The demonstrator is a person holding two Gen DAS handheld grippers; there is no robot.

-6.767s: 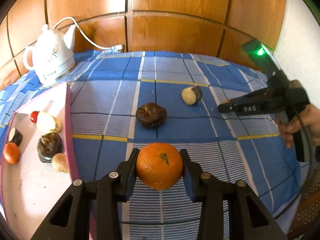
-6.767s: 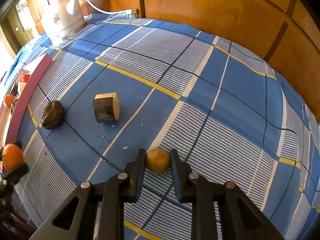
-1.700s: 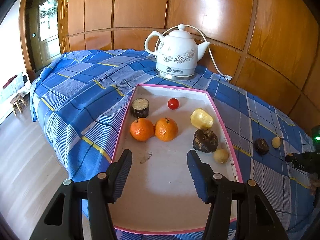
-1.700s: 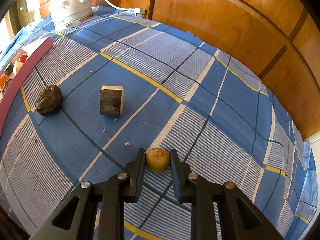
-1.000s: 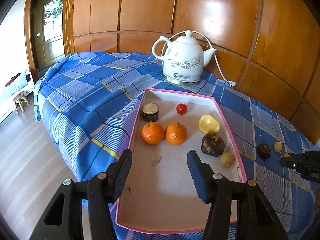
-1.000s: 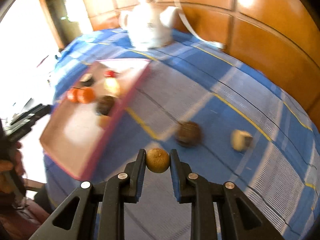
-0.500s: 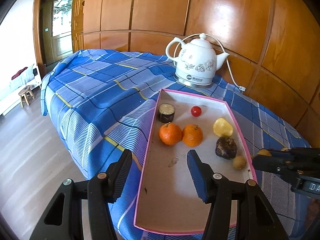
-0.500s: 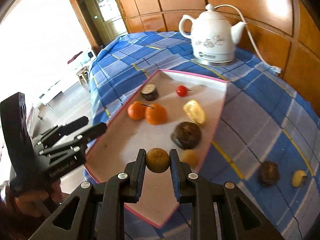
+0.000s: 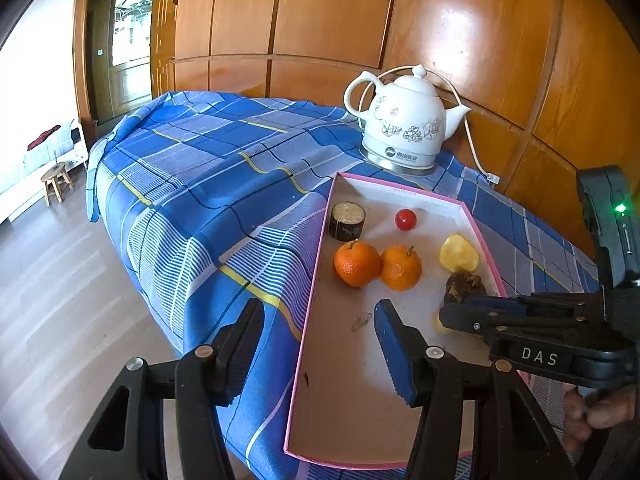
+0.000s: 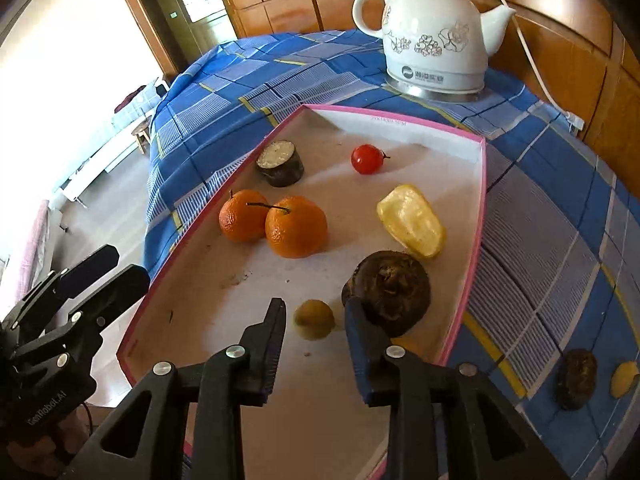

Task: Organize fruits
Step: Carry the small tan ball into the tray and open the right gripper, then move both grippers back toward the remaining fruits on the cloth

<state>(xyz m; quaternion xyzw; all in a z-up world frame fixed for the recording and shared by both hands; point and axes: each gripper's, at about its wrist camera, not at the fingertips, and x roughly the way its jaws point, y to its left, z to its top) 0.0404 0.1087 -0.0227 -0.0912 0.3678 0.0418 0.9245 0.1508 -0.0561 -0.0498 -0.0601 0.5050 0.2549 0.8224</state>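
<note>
right tool [image 10: 314, 326]: released, small fruit [image 10: 314, 319] lying between its jaws
small fruit: light, firm, rolls (pinch across middle)

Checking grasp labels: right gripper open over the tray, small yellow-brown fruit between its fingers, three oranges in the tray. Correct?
Not quite: the tray holds two oranges, not three, as the right wrist view shows. The rest stands: the right gripper is open over the tray, with the small yellow-brown fruit lying between its fingers.

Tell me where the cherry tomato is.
In the right wrist view, the cherry tomato lies at the tray's far end, right of the dark cut chunk, near the kettle.
</note>
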